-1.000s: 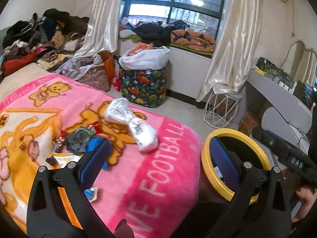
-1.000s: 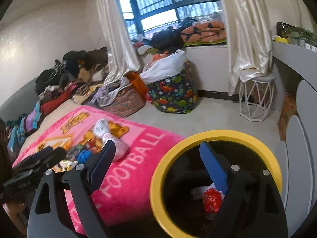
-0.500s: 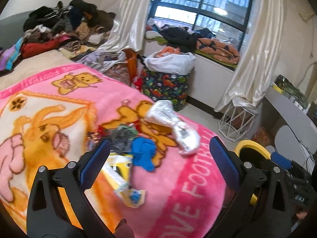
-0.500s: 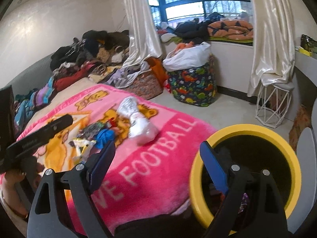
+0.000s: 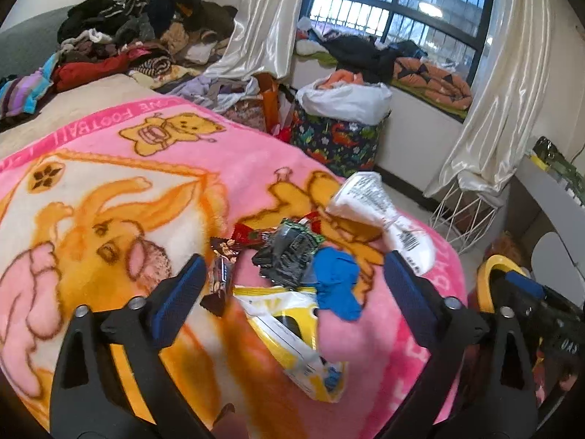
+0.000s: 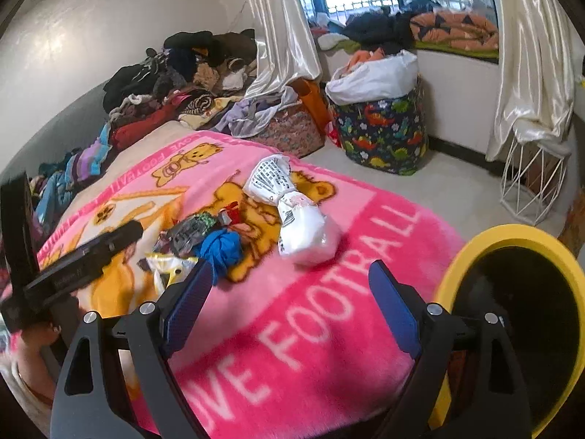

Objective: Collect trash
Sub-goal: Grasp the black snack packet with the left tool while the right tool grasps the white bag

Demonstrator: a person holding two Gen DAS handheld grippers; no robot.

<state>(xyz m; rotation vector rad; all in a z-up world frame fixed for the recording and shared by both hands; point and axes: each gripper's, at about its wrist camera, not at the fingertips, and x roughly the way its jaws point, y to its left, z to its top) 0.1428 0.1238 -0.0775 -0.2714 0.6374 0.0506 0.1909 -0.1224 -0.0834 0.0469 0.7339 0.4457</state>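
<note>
A pile of trash lies on the pink cartoon blanket (image 5: 109, 168): a yellow-white wrapper (image 5: 292, 333), a crumpled blue piece (image 5: 336, 281), a black-green wrapper (image 5: 289, 252), a brown snack-bar wrapper (image 5: 221, 274) and a knotted white plastic bag (image 5: 380, 216). My left gripper (image 5: 292, 292) hovers just short of the pile. Its jaws are closing, still wide, and nothing is pressed between the pads. My right gripper (image 6: 292, 300) stands open over bare blanket, with the white bag (image 6: 299, 226) ahead of it. The yellow-rimmed black bin (image 6: 512, 241) stands at the bed's right corner.
Clothes are heaped (image 5: 146, 33) at the bed's far end. A dinosaur-print basket (image 6: 384, 135) with a white bag and a white wire stool (image 6: 530, 179) stand on the floor by the window. A white desk edge (image 5: 548, 186) runs along the right.
Both views have swung left from the yellow bin onto the blanket. The trash pile has come close in front of the left gripper. The bin has slid to the right edge.
</note>
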